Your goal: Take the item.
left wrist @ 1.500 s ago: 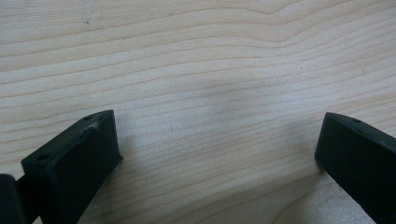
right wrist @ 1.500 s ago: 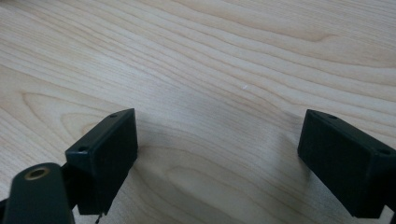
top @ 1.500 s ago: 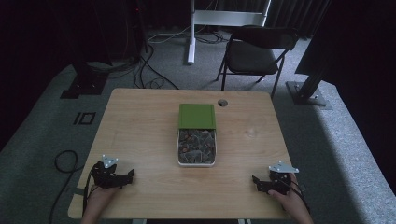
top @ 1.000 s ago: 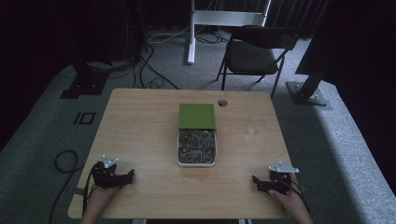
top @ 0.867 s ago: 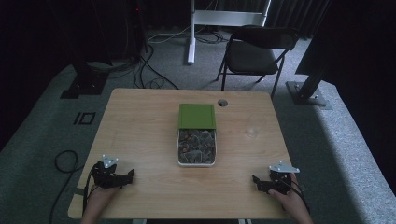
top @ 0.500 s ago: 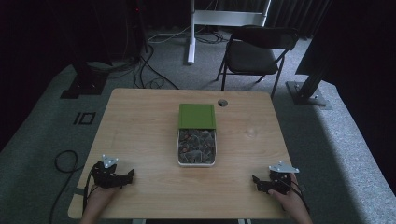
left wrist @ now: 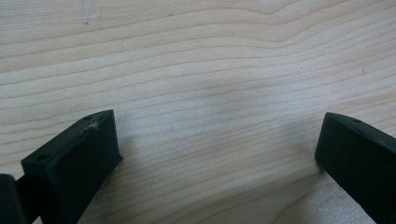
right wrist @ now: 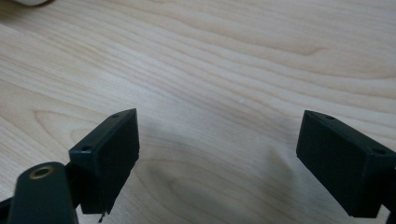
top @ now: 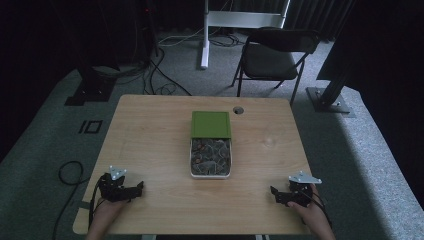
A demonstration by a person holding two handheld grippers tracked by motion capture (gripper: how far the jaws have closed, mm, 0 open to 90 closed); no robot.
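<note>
Right now the box (top: 210, 157) sits at the table's (top: 150, 135) centre, its long axis running 12 to 6. Its green lid (top: 211, 123) is slid toward 12, leaving the near half open; inside lies a jumble of small pieces, perhaps brown and grey, too small to tell apart. The left gripper (top: 134, 190) rests at 7 near the front edge, jaws spread over bare wood and pointing toward 3. The right gripper (top: 275, 192) rests at 5, jaws likewise apart, pointing toward 9. Both are well apart from the box, with open wood between and nothing in the way. A cable hole (top: 238, 110) lies just beyond the lid at 1. A chair (top: 272, 52) stands past the far edge.
</note>
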